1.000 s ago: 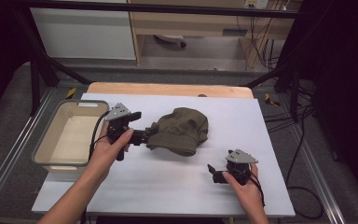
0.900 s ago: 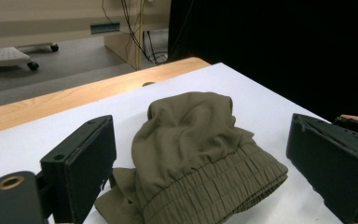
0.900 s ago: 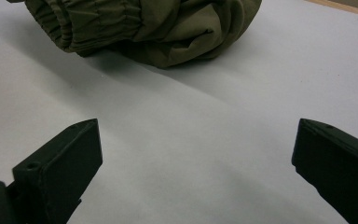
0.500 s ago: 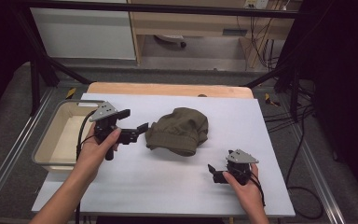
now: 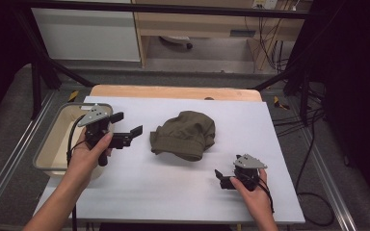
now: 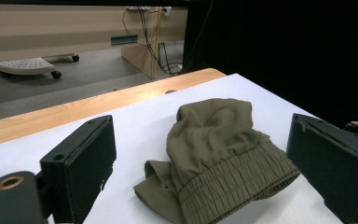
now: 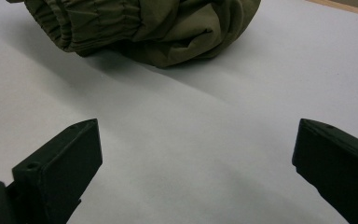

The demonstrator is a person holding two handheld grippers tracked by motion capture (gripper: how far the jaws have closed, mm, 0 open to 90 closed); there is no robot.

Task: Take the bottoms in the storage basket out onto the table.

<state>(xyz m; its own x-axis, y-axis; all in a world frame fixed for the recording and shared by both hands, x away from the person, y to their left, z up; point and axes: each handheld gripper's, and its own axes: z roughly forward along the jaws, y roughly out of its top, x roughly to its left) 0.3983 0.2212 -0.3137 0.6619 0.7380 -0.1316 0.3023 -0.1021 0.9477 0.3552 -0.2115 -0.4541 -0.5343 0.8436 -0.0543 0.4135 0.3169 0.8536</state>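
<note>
Jaws of both grippers gape wide — olive garment lies ahead, untouched.

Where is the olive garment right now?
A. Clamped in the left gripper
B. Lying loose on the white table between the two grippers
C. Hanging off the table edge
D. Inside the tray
B: the garment lies crumpled on the table, with the open left gripper and right gripper both apart from it.

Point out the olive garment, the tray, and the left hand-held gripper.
olive garment (image 5: pixel 185 132): high view, middle of the crumpled cloth.
tray (image 5: pixel 48 144): high view, bare floor of the tray.
left hand-held gripper (image 5: pixel 129 126): high view, midway between its open fingertips.
</note>
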